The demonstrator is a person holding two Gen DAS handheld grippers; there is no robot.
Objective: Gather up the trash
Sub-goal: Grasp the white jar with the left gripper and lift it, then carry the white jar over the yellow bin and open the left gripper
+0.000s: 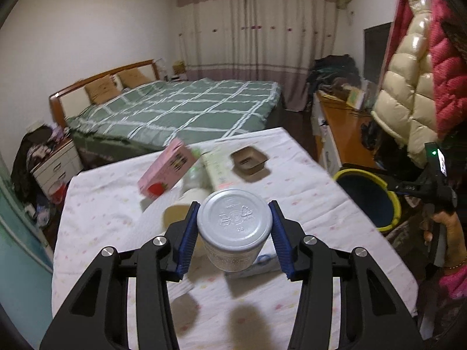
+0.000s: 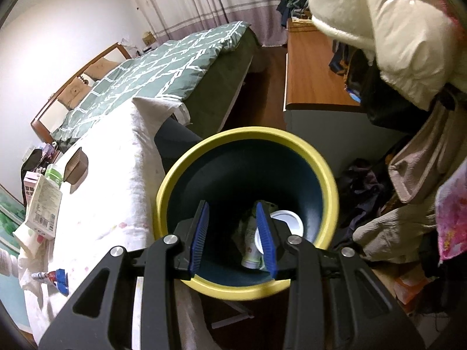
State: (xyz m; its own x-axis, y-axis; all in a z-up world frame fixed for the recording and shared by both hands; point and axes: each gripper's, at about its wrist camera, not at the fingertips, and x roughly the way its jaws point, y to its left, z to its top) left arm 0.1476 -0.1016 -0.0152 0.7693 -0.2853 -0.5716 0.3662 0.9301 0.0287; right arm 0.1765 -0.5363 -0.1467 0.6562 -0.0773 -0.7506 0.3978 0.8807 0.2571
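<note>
My left gripper (image 1: 233, 227) is shut on a silver tin can (image 1: 235, 227), held bottom-forward above the white-clothed table (image 1: 292, 204). A pink strawberry milk carton (image 1: 167, 172), a white-green carton (image 1: 216, 172), a brown paper tray (image 1: 248, 161) and a small blue-red wrapper (image 2: 55, 280) lie on the table. The yellow-rimmed dark bin (image 2: 248, 213) stands at the table's right edge; it also shows in the left wrist view (image 1: 370, 201). My right gripper (image 2: 232, 239) is open and empty just above the bin's mouth. Inside the bin lie a white lid (image 2: 287, 221) and a crumpled green-white packet (image 2: 251, 248).
A bed with a green checked cover (image 1: 181, 108) stands beyond the table. A wooden desk (image 2: 312, 67) with clothes stands behind the bin. Puffy jackets (image 1: 414, 81) hang at the right. Clothes are piled on the floor right of the bin (image 2: 388, 218).
</note>
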